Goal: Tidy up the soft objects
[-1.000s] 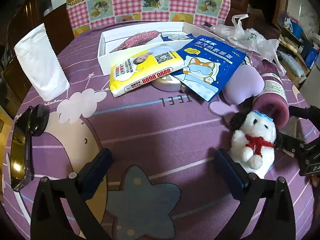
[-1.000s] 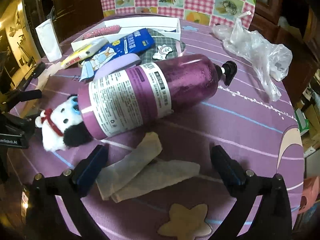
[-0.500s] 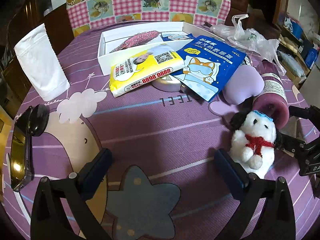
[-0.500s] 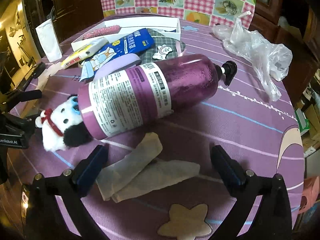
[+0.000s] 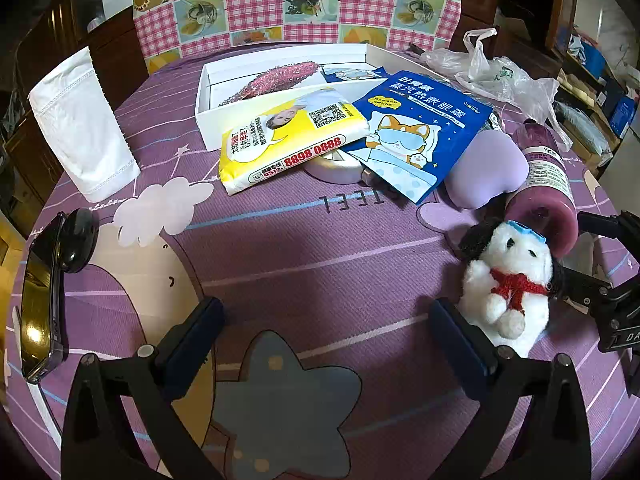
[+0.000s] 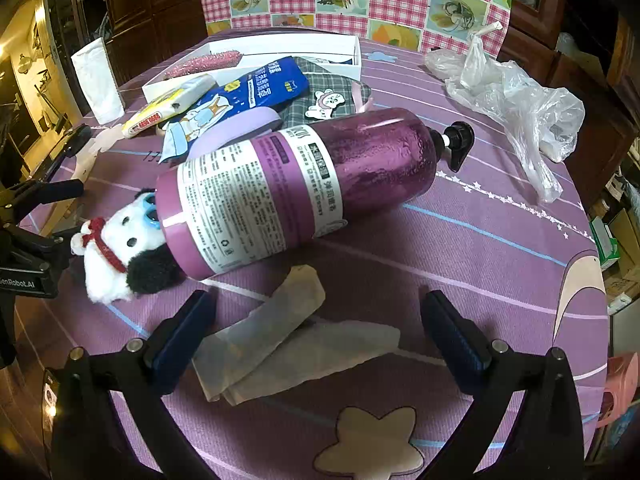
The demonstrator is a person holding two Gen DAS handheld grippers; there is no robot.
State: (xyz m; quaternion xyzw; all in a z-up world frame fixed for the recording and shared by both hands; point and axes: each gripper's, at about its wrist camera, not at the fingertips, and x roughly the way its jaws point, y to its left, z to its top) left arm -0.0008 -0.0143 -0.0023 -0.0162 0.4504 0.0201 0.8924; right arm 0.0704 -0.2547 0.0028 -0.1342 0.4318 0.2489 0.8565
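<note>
A white plush dog (image 5: 508, 276) with a red scarf sits on the purple tablecloth, just right of my left gripper (image 5: 328, 328), which is open and holds nothing. The same plush dog (image 6: 116, 256) lies left of a big purple pump bottle (image 6: 296, 184) on its side. A lilac cushion (image 5: 484, 168) rests against the bottle. A crumpled pale cloth (image 6: 288, 340) lies between the fingers of my right gripper (image 6: 316, 328), which is open and apart from it. A yellow tissue pack (image 5: 288, 136) and a blue eye-mask pouch (image 5: 416, 128) lean on a white box (image 5: 280, 76).
A white folded cloth (image 5: 84, 128) stands at the far left. Black sunglasses (image 5: 44, 288) lie at the table's left edge. A clear plastic bag (image 6: 516, 100) sits at the far right. A checked pouch (image 6: 332, 96) lies behind the bottle. A chair with a checked cover (image 5: 296, 0) stands beyond.
</note>
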